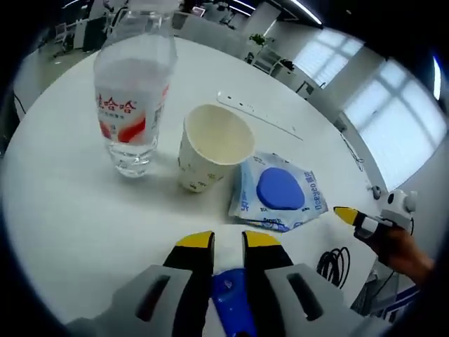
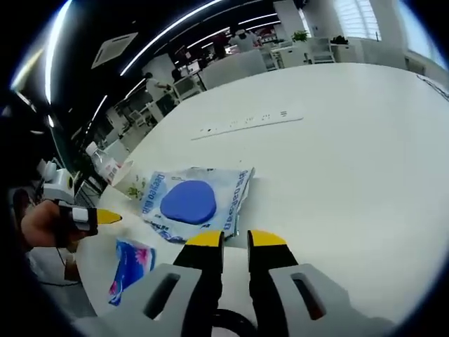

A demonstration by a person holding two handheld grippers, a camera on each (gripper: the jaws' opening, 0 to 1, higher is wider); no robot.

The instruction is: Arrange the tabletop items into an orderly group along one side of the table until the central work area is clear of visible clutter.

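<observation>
White tabletop (image 1: 63, 232) fills most of the left gripper view, with office desks and bright windows along the upper right of the frame. A clear bottle (image 1: 135, 98) with a red label stands upright at upper left. Just right of it, near centre, stands a paper cup (image 1: 210, 151), open mouth up. A wipes pack (image 1: 279, 191), pale blue with a round blue lid, lies flat against the cup's lower right side. A thin white strip (image 1: 259, 116) lies on the table beyond the cup. A black cable (image 1: 335, 265) curls at lower right.

The left gripper (image 1: 228, 242) rises from the bottom centre with its yellow-tipped jaws drawn close, and a small blue packet (image 1: 230, 295) sits pinched low between them. At the right edge a hand holds the other tool, yellow tip pointing left.

Seen from the right gripper view, the wipes pack (image 2: 193, 200) lies left of centre and the blue packet (image 2: 130, 267) shows at lower left. The right gripper (image 2: 235, 240) has its jaws nearly together with nothing between them, tips just short of the pack.
</observation>
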